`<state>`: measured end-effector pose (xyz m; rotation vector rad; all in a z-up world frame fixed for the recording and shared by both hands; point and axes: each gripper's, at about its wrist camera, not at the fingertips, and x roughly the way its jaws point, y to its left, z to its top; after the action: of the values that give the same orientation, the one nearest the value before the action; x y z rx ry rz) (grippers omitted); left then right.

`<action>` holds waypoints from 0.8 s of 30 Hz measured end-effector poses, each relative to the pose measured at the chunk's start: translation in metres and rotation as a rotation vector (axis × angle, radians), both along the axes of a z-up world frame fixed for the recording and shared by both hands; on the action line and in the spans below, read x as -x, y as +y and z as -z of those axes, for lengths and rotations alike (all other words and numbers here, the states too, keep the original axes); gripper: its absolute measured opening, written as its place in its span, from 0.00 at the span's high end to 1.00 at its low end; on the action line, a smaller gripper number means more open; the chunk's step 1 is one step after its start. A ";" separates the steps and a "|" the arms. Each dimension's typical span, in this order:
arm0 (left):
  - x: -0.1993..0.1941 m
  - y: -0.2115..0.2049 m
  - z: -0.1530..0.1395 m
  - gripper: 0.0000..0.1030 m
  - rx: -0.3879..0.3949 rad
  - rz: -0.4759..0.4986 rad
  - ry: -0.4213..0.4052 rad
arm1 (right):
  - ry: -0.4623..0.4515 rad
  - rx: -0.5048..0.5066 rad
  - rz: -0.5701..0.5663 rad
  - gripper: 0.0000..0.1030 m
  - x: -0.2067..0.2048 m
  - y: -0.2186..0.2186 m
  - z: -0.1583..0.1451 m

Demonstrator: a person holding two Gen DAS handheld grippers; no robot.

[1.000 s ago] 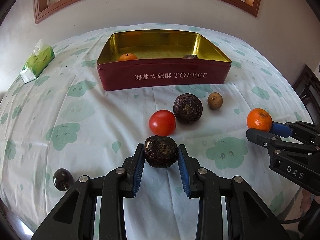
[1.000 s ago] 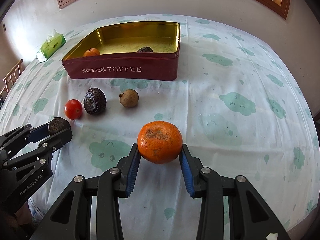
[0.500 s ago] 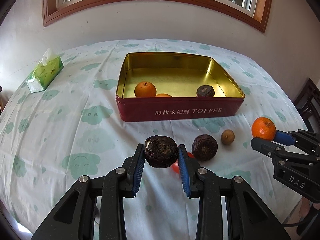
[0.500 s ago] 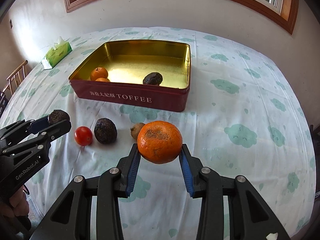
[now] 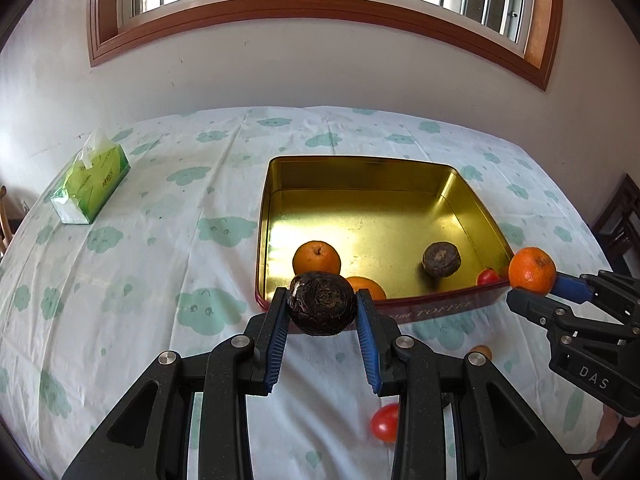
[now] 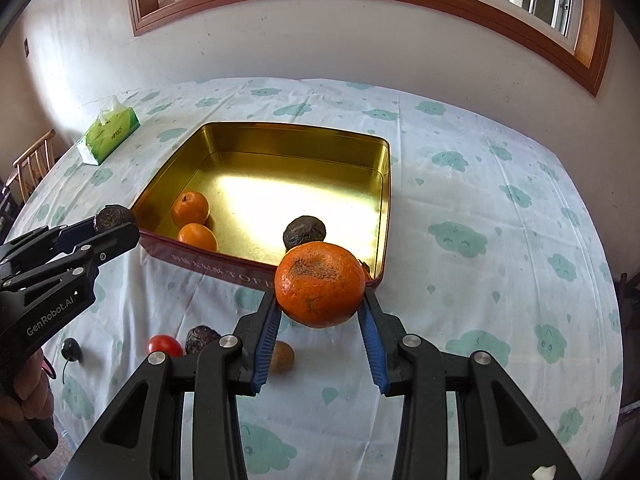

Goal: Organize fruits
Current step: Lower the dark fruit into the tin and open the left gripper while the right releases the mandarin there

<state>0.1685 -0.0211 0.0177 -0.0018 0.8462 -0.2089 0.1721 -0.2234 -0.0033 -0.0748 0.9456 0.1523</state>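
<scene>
While the left claw [image 5: 322, 312] clamps a dark wrinkled fruit [image 5: 322, 303] between its blue pads, the toffee tin [image 5: 472, 307] lies just past it toward 12 o'clock on the surface [image 5: 160, 264]. At 3 o'clock of it, the right claw [image 6: 320, 300] grips an orange [image 6: 320, 283] over the tin's near corner.

A home dining room: a round table [image 5: 168, 280] under a white cloud-print cloth, a green tissue pack [image 5: 91, 184], a wooden chair [image 6: 34, 164], and a brown wood-framed window [image 5: 320, 12] in a white wall.
</scene>
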 end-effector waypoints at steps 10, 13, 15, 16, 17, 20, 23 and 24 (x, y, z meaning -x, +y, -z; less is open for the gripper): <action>-0.030 -0.003 0.009 0.67 -0.013 -0.010 0.027 | 0.034 0.015 -0.010 0.64 -0.038 0.006 0.014; -0.036 -0.007 0.013 0.67 -0.026 -0.004 0.033 | 0.046 0.015 -0.011 0.64 -0.044 0.007 0.019; -0.039 -0.009 0.016 0.67 -0.030 0.000 0.041 | 0.051 0.016 -0.011 0.64 -0.047 0.007 0.022; -0.041 -0.010 0.017 0.67 -0.033 0.002 0.044 | 0.054 0.017 -0.010 0.64 -0.049 0.007 0.023; -0.043 -0.011 0.018 0.67 -0.039 0.002 0.045 | 0.057 0.019 -0.009 0.64 -0.051 0.006 0.024; -0.049 -0.014 0.019 0.67 -0.043 0.006 0.043 | 0.065 0.020 -0.006 0.64 -0.056 0.006 0.027; -0.054 -0.016 0.020 0.67 -0.044 0.008 0.047 | 0.074 0.017 -0.002 0.64 -0.059 0.006 0.030; -0.056 -0.017 0.021 0.67 -0.044 0.008 0.048 | 0.076 0.017 -0.001 0.64 -0.060 0.006 0.031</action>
<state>0.2241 -0.0376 -0.0032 0.0378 0.8988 -0.1984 0.2321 -0.2179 -0.0344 -0.0854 1.0225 0.1488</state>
